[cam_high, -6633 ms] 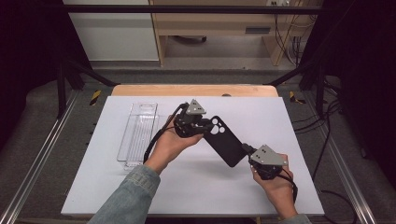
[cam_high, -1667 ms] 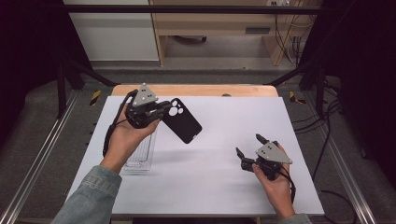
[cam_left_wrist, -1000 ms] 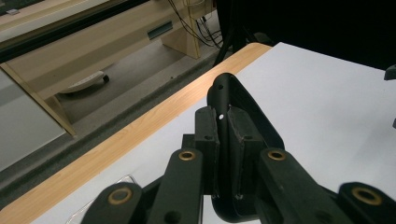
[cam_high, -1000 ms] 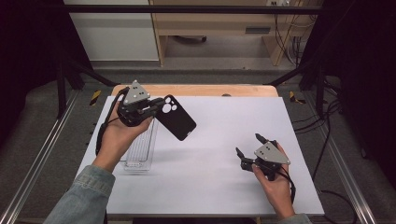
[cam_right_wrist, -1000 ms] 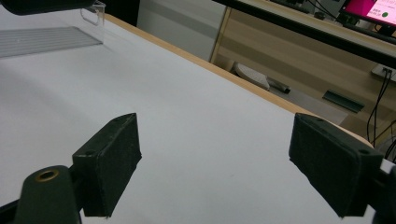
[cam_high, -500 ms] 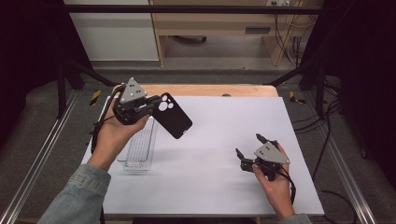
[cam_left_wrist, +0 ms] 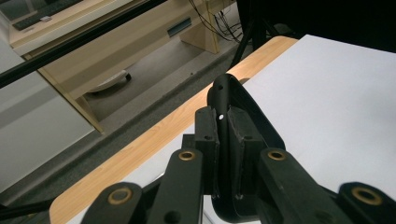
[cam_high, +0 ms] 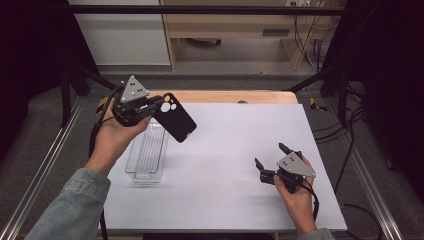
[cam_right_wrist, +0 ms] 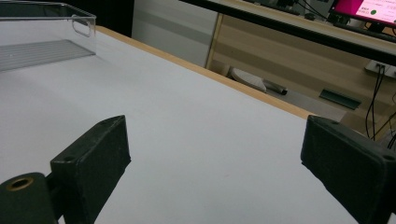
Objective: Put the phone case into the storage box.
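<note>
A black phone case (cam_high: 177, 121) with camera cut-outs hangs tilted above the white table, over the far end of a clear plastic tray (cam_high: 146, 155). My left gripper (cam_high: 151, 108) is shut on its end. In the left gripper view the pads clamp the case's edge (cam_left_wrist: 243, 101), with the left gripper (cam_left_wrist: 223, 136) pointing towards the table's wooden rim. My right gripper (cam_high: 269, 154) rests low at the table's right side, open; its jaws have just been opening with nothing between them. The right gripper view shows the right gripper (cam_right_wrist: 215, 154) over bare white surface, the tray (cam_right_wrist: 44, 46) farther off.
The white mat (cam_high: 240, 130) covers a wooden table whose far edge (cam_high: 240, 96) shows as a strip. Metal frame rails run along both sides. A desk and cables stand beyond the table.
My left hand has carried the phone case a little to the left and farther back, above the tray's far end. The right hand has stayed where it was.
</note>
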Available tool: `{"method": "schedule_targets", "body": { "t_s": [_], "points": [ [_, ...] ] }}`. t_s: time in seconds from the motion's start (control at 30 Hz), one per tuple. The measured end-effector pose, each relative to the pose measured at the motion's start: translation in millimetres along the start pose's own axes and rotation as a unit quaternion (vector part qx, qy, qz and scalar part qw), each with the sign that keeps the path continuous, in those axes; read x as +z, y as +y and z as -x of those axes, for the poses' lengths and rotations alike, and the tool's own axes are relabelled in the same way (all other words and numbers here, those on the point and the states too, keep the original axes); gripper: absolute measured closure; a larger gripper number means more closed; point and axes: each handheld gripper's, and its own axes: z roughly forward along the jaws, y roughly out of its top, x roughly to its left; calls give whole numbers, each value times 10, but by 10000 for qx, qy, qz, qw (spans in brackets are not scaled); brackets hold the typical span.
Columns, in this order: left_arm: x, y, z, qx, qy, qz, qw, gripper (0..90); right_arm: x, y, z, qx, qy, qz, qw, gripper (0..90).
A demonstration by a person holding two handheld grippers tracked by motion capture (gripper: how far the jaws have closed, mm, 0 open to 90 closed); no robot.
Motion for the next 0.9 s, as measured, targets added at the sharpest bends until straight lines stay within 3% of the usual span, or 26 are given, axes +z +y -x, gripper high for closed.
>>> {"method": "schedule_targets", "body": {
  "t_s": [0.33,0.53,0.9],
  "points": [
    [-36,26,-234,135,204,35,9997,828,-2,-43,51,278,-9,36,9996,55],
    [-49,-12,-384,216,428,-24,9988,828,-2,-66,61,253,17,-24,9997,72],
    [-127,-121,-570,174,701,-20,9974,827,-43,-48,29,238,45,-20,9997,62]
  ]
}}
